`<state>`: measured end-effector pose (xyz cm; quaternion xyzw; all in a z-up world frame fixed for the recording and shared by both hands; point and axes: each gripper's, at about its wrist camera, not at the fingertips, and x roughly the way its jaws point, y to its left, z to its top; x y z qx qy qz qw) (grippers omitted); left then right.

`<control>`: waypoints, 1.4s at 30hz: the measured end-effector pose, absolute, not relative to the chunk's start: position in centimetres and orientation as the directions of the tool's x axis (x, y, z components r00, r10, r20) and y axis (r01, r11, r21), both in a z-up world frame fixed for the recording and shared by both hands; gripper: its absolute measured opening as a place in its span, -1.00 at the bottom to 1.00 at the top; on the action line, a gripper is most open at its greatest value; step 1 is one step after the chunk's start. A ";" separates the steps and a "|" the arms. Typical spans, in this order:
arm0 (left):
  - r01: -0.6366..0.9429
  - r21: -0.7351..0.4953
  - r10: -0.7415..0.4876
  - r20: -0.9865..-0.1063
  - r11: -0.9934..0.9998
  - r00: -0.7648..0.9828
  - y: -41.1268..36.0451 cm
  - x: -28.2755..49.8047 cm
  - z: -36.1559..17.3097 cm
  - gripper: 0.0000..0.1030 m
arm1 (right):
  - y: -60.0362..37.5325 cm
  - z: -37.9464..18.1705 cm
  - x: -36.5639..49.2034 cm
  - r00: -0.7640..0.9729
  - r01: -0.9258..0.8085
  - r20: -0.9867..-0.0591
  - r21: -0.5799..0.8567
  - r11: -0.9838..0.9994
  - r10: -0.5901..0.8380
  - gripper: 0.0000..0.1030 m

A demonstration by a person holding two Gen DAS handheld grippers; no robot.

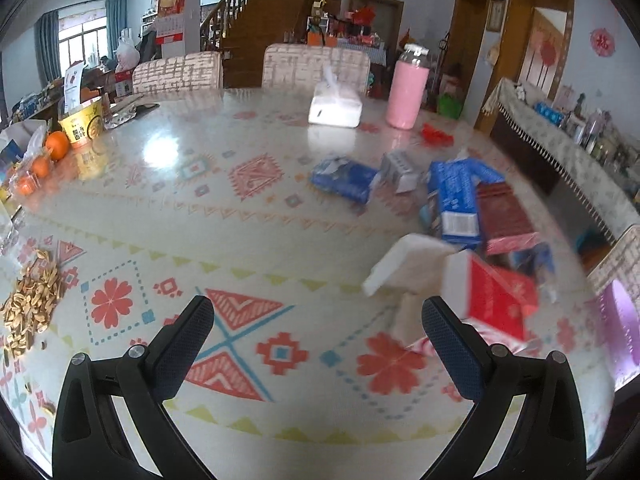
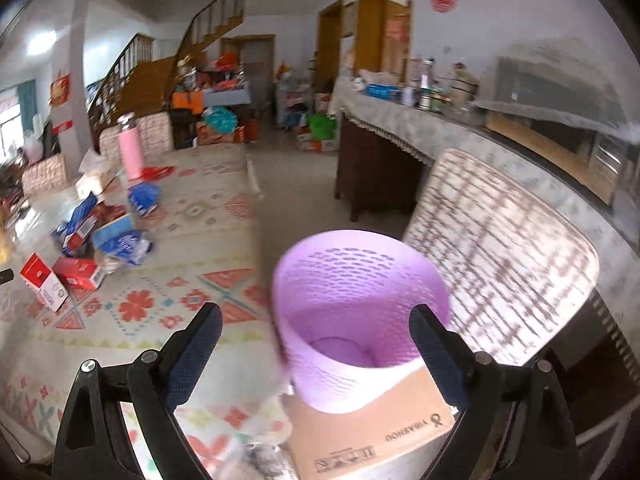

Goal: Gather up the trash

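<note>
Trash lies on the patterned table point(image 1: 240, 240): a red and white box point(image 1: 492, 300), a white tissue pack point(image 1: 404, 268), a blue carton point(image 1: 456, 204), a dark red box point(image 1: 506, 216) and a blue wrapper point(image 1: 344, 180). My left gripper point(image 1: 316, 324) is open and empty, low over the table, just left of the red box. My right gripper point(image 2: 316, 336) is open and empty above a purple mesh bin point(image 2: 356, 320), which stands on a cardboard box point(image 2: 372, 428) beside the table. The red boxes point(image 2: 60, 276) and blue wrappers point(image 2: 124, 244) also show in the right wrist view.
A pink bottle point(image 1: 406, 92), a tissue box point(image 1: 336, 106), a noodle cup point(image 1: 82, 122), oranges point(image 1: 56, 146) and a heap of nut shells point(image 1: 32, 304) are on the table. Chairs point(image 2: 500, 272) stand around it. A sideboard point(image 2: 400, 132) lines the right wall.
</note>
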<state>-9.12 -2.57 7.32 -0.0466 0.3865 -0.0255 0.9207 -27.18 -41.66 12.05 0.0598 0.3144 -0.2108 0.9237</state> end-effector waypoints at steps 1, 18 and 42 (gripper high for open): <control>0.012 -0.109 -0.086 -0.706 0.994 0.703 -2.9 -8.9 7.6 1.00 | -42.1 11.9 -27.7 0.718 0.435 -0.598 -0.015 0.900 -0.357 0.88; -0.002 -0.057 -0.035 -0.637 0.998 0.770 -2.8 -10.7 9.6 1.00 | -41.1 10.4 -27.4 0.738 0.395 -0.602 0.021 0.918 -0.304 0.88; -0.028 0.096 0.082 -0.626 0.995 0.775 1.0 -13.4 7.7 1.00 | -23.6 7.7 -16.3 0.734 -0.032 -0.670 0.128 0.991 0.110 0.91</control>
